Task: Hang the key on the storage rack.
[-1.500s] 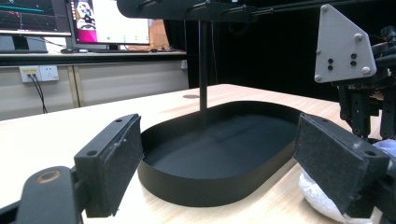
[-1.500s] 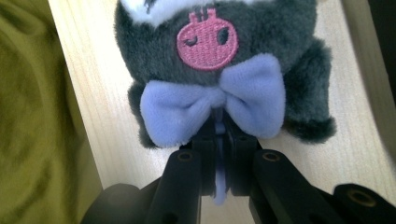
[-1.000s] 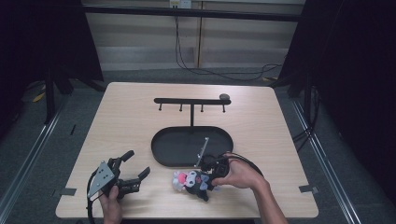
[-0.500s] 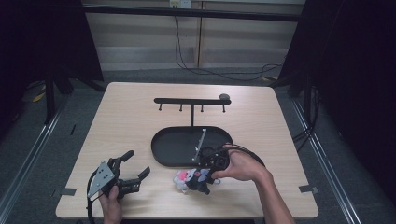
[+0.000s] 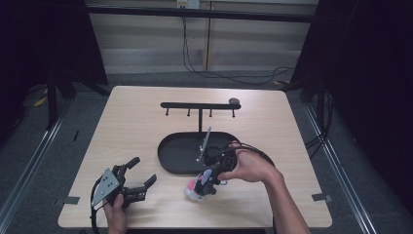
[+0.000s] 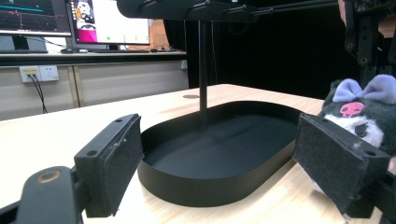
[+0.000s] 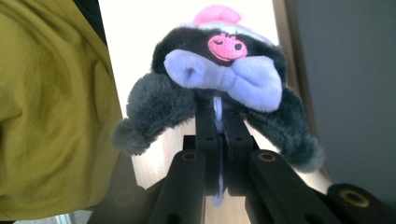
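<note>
Right gripper (image 5: 210, 181) had its jaws clenched on a thin pale loop at the top of the small black plush toy with lilac bow and pink skull patch (image 5: 198, 189). In the right gripper view the toy (image 7: 219, 88) hung beyond the jaw tips, the loop pinched between them. The toy sat low over the light wooden worktop (image 5: 146, 126), just in front of the black oval metal tray (image 5: 170, 158). The black T-shaped hanger rail with pegs (image 5: 199, 105) rose from the tray's far side, up and away from the jaws. That's likely the target: the loop must go onto a peg. Left gripper (image 5: 139, 184) was released, jaws wide, empty, well apart on the left; the right hand was clearly nearer.
</note>
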